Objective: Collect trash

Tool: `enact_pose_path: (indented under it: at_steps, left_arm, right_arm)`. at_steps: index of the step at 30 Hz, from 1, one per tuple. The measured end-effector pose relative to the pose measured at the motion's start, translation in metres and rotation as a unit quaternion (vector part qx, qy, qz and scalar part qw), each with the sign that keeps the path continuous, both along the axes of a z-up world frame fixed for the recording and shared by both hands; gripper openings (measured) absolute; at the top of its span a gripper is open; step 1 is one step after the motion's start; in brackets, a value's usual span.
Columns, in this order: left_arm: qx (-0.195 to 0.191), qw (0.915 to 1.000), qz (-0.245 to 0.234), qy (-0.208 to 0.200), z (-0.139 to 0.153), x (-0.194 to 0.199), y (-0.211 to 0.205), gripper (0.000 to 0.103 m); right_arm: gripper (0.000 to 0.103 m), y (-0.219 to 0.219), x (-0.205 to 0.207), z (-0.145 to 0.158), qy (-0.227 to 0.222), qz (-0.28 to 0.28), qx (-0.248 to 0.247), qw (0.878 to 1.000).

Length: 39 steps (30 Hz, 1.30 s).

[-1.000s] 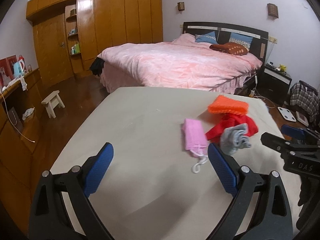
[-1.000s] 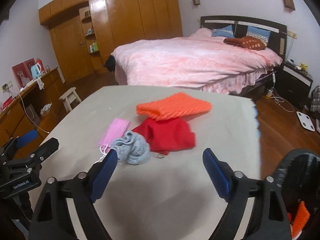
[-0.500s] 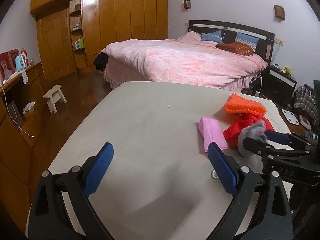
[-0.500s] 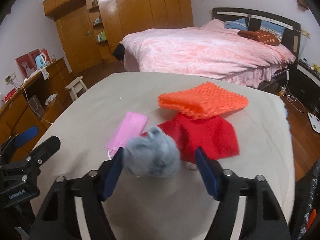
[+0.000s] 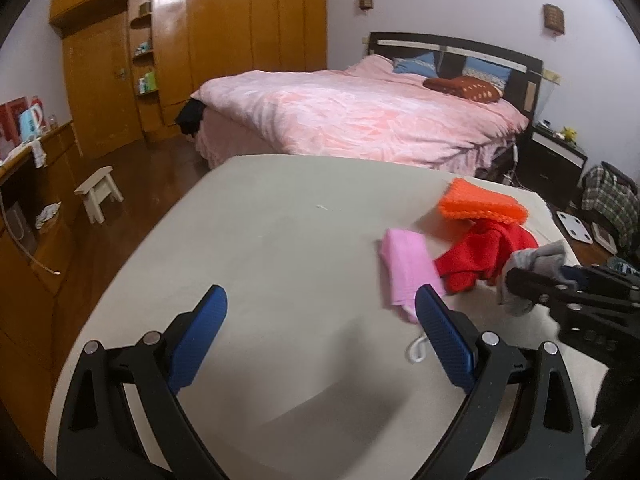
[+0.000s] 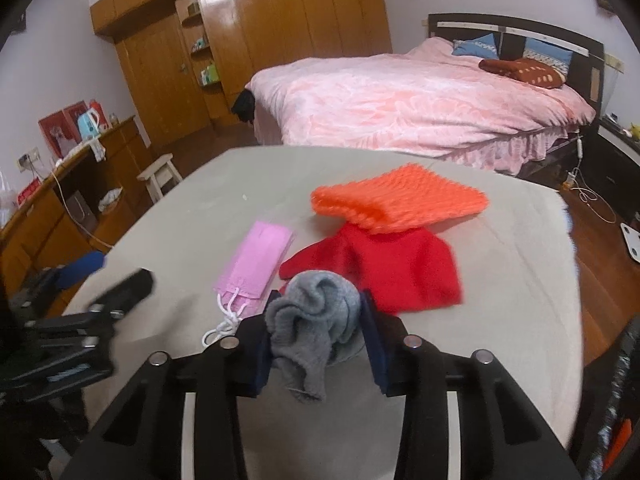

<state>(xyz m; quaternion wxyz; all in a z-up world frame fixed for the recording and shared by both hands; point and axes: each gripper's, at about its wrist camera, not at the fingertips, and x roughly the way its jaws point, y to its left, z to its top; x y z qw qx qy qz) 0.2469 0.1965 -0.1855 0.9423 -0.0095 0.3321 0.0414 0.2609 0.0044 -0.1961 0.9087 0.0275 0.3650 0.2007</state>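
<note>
My right gripper [image 6: 316, 332] is shut on a crumpled grey sock [image 6: 316, 320] and holds it above the beige table [image 6: 500, 280]; it also shows in the left wrist view [image 5: 536, 268]. On the table lie a pink face mask [image 6: 258, 264] with white ear loops, a red cloth [image 6: 388, 268] and an orange knitted piece [image 6: 396, 200]. My left gripper [image 5: 320, 336] is open and empty above the table, left of the mask [image 5: 404, 268].
A pink bed [image 6: 420, 100] stands behind the table, with a wooden wardrobe [image 6: 248, 40] at the back. A small stool [image 5: 100, 192] and a wooden sideboard [image 5: 24, 208] are at the left. A black bag edge [image 6: 616, 400] shows at the right.
My right gripper moved forward over the grey sock, closed on it and lifted it. My left gripper stayed open and shifted slightly.
</note>
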Motion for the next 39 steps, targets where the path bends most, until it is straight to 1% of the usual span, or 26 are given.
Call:
enact_pose_path:
  at_steps: [2, 7, 12, 15, 18, 19, 20, 21, 23, 24, 26, 30, 36, 39]
  left_arm:
    - [-0.002, 0.9999, -0.011, 0.005, -0.004, 0.007, -0.008, 0.085]
    - [-0.016, 0.9993, -0.025, 0.023, -0.016, 0.029, -0.025, 0.082]
    - [-0.018, 0.9981, -0.028, 0.051, -0.027, 0.047, -0.035, 0.076]
    - [-0.024, 0.9966, -0.033, 0.071, -0.033, 0.056, -0.039, 0.070]
    - [-0.029, 0.9948, -0.040, 0.089, -0.039, 0.062, -0.041, 0.060]
    - [-0.031, 0.9937, -0.047, 0.097, -0.042, 0.065, -0.043, 0.052]
    - [-0.032, 0.9930, -0.051, 0.101, -0.044, 0.066, -0.043, 0.042]
    - [-0.033, 0.9925, -0.056, 0.104, -0.045, 0.067, -0.044, 0.037]
    - [-0.039, 0.9920, -0.066, 0.100, -0.043, 0.067, -0.046, 0.014]
    - [-0.041, 0.9923, -0.066, 0.096, -0.042, 0.066, -0.047, 0.013]
    - [-0.045, 0.9933, -0.062, 0.086, -0.038, 0.062, -0.047, 0.009]
    - [-0.045, 0.9953, -0.057, 0.064, -0.025, 0.049, -0.050, 0.008]
    - [-0.042, 0.9972, -0.053, 0.033, 0.008, 0.022, -0.056, 0.008]
    - [-0.028, 0.9980, -0.053, 0.019, 0.025, 0.008, -0.062, 0.008]
  right_arm:
    - [0.039, -0.009, -0.001, 0.003, -0.004, -0.007, -0.003, 1.000]
    - [0.039, -0.026, 0.001, 0.003, -0.006, -0.023, -0.012, 1.000]
    - [0.039, -0.033, 0.006, -0.002, -0.001, -0.030, -0.005, 1.000]
    - [0.039, -0.034, 0.007, -0.003, 0.001, -0.030, -0.002, 1.000]
    - [0.039, -0.036, 0.006, -0.004, 0.001, -0.032, 0.001, 0.999]
    - [0.039, -0.037, 0.006, -0.004, 0.002, -0.033, 0.002, 0.999]
    - [0.039, -0.037, 0.006, -0.004, 0.002, -0.034, 0.002, 0.999]
    - [0.039, -0.038, 0.005, -0.003, 0.003, -0.035, 0.003, 0.999]
    - [0.039, -0.040, 0.003, -0.001, 0.001, -0.036, 0.003, 0.999]
    - [0.039, -0.040, 0.002, 0.001, -0.002, -0.036, 0.002, 0.999]
    - [0.039, -0.041, -0.002, 0.007, -0.009, -0.034, -0.001, 0.999]
    - [0.039, -0.042, -0.009, 0.018, -0.021, -0.030, -0.001, 0.999]
    - [0.039, -0.046, -0.021, 0.033, -0.033, -0.029, 0.008, 0.999]
    - [0.039, -0.048, -0.029, 0.041, -0.038, -0.028, 0.012, 0.999]
